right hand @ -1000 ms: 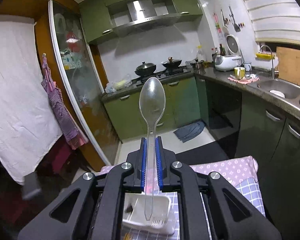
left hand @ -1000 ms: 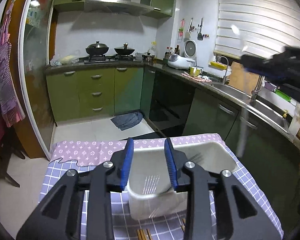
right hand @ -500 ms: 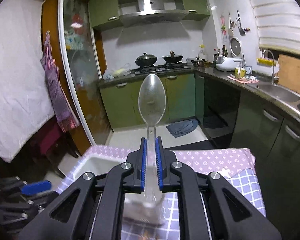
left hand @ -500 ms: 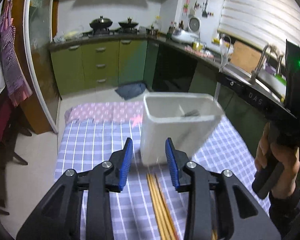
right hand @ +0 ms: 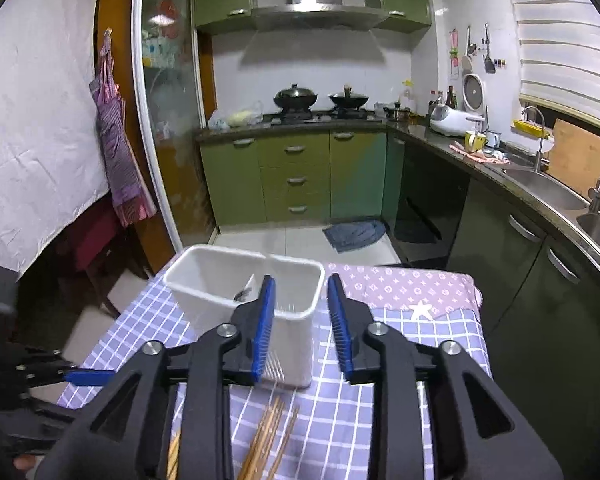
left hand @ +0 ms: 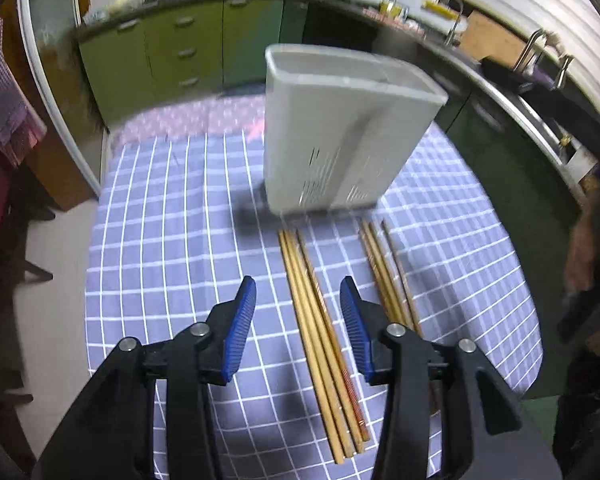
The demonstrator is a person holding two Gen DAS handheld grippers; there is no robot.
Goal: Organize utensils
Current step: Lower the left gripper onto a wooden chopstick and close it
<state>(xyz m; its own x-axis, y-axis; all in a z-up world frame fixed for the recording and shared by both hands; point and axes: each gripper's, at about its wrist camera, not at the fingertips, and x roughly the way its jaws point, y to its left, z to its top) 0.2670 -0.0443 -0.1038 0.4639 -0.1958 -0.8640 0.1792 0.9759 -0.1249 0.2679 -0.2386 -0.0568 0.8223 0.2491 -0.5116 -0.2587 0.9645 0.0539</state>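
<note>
White bin at centre frame now holds the spoon that the right gripper carried a second ago; its jaws are opening, nothing between them (drop done). Left gripper, jaws also opening and empty, has dipped over the chopsticks at lower centre, likely next. No writing legible.

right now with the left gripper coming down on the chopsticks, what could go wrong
The left gripper, jaws opening, straddles three close-lying chopsticks; it may pinch only some and scatter the rest. The tall white holder stands just past their tips, so a forward nudge could tip it. The second bundle lies close by.
</note>
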